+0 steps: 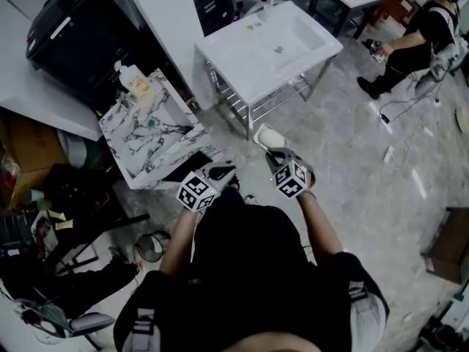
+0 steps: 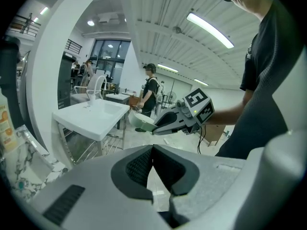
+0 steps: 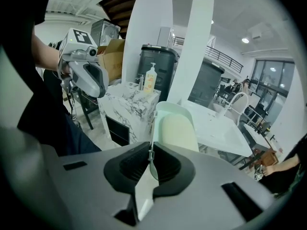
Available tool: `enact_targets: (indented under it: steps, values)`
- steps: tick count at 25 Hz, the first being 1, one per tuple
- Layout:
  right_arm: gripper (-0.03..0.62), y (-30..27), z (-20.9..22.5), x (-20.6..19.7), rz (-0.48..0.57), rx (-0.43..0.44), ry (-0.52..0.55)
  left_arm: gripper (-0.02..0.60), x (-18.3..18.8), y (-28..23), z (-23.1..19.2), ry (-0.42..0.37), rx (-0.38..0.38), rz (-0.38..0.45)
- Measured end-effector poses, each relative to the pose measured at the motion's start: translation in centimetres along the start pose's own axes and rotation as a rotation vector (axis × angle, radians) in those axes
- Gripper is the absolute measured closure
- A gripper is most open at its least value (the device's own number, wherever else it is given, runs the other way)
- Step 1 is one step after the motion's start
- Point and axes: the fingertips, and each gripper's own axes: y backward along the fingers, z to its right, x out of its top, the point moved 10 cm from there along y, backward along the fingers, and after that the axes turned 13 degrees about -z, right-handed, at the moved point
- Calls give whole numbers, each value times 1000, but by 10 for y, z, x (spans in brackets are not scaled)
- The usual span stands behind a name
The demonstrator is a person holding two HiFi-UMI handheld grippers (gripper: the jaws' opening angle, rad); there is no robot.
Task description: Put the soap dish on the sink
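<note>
A: Where is the soap dish?

B: The pale green oval plastic soap dish [image 1: 268,136] is off the ground, pinched by its near rim in the right gripper [image 1: 271,151]. It sticks out past the jaws toward 12 o'clock in the head view. In the right gripper view the dish [image 3: 176,127] stands on edge, with its hollow facing the camera.

A: So that tool is closed?

B: Yes. The right gripper [image 3: 150,153] has its jaws drawn narrow onto the thin rim, with the dark pads on either side of it.

A: And the sink?

B: The white rectangular ceramic sink on a metal frame [image 1: 253,68] stands at 12 o'clock from the dish, well apart from it, over grey floor.

A: What about the other tool?

B: The left gripper [image 1: 226,171] hangs at about 8 o'clock from the dish, near the right one. In its own view the left gripper [image 2: 152,156] has its jaws brought together with nothing between them. That view also shows the right gripper [image 2: 154,128] carrying the dish [image 2: 138,120] at 12 o'clock.

A: Anything else nearby?

B: A white marble-patterned cabinet [image 1: 157,144] sits at 9 o'clock from the dish. A pump bottle with an orange label [image 1: 134,80] stands on its far corner. A large black bin [image 1: 73,28] is beyond that at 10 o'clock. A person in dark clothes [image 1: 419,35] is at 2 o'clock, past the sink.
</note>
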Motion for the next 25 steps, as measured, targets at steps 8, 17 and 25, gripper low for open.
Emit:
enact_targets:
  steps: [8,17,25]
  values:
    - [579,-7,3,-2,-24,7,-16,581,7,-9,-12,-7,-16,7]
    - [579,-18,25,-4,-53,11,-19,581,19,-24,-27,1,-36,3]
    - [579,-36,53,1,-57,13,-33,581,39,-43,-56,-5,-52,-15]
